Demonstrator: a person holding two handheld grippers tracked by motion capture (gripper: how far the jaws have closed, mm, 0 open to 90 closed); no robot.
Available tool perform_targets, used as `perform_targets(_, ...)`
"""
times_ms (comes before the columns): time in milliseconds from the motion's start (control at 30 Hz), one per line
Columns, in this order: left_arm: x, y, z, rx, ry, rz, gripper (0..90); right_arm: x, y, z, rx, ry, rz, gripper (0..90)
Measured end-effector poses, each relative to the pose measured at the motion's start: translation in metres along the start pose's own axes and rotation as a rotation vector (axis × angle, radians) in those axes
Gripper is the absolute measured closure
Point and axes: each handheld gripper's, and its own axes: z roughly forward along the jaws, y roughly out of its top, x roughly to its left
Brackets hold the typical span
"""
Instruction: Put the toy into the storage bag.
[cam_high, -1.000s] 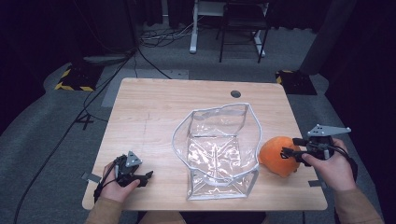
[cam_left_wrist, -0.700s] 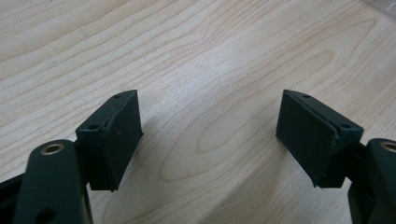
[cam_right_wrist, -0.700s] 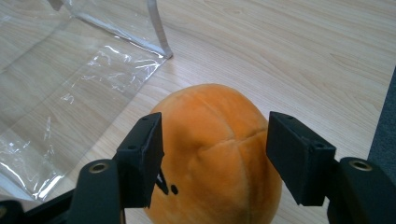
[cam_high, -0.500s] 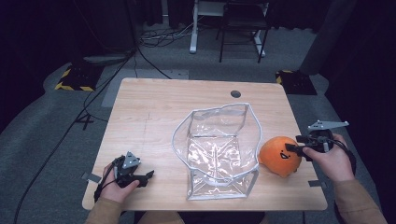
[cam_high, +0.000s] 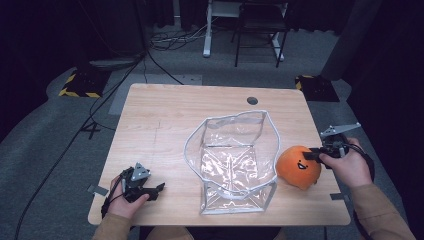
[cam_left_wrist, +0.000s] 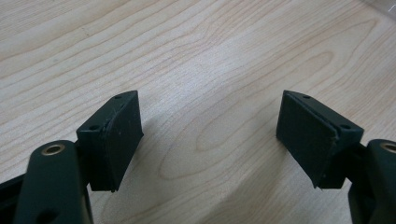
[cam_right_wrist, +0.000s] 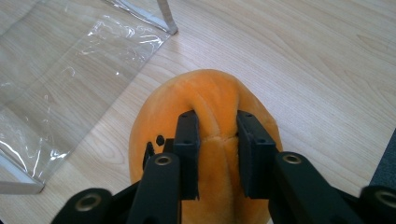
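Note:
An orange plush toy with a black face lies on the wooden table to the right of a clear plastic bag with a white rim. My right gripper has just been closing, and its jaws pinch a fold of the orange plush toy between them. At the table's front left corner my left gripper rests low over bare wood, its jaws standing wide apart with nothing between them. The left gripper looks down on plain wood grain.
The bag stands open-topped in the middle of the table, its clear wall just left of the toy. A round cable hole sits near the far edge. A chair and a desk frame stand on the grey floor beyond.
My right gripper has shifted slightly right and its jaws have closed onto the plush toy, bunching its fabric. The left hand has stayed where it was.

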Motion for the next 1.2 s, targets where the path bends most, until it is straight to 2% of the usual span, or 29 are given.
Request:
perform_targets(167,0.0,0.0,0.0,0.0,0.0,0.0,22.8,0.005,0.008,-0.007,-0.006,-0.007,-0.023,75.3)
perform_targets(467,0.0,0.0,0.0,0.0,0.0,0.0,22.8,0.018,0.031,-0.031,-0.018,-0.012,-0.076,75.7)
perform_targets(767,0.001,0.001,0.001,-0.001,-0.004,0.003,22.6,0.025,0.047,-0.052,-0.042,-0.007,-0.09,75.7)
perform_targets(967,0.001,0.001,0.001,-0.001,-0.004,0.002,22.6,0.026,0.055,-0.069,-0.074,0.019,-0.086,75.7)
perform_targets(1200,0.001,0.001,0.001,-0.001,-0.003,0.003,22.6,0.028,0.062,-0.083,-0.083,0.002,-0.099,75.7)
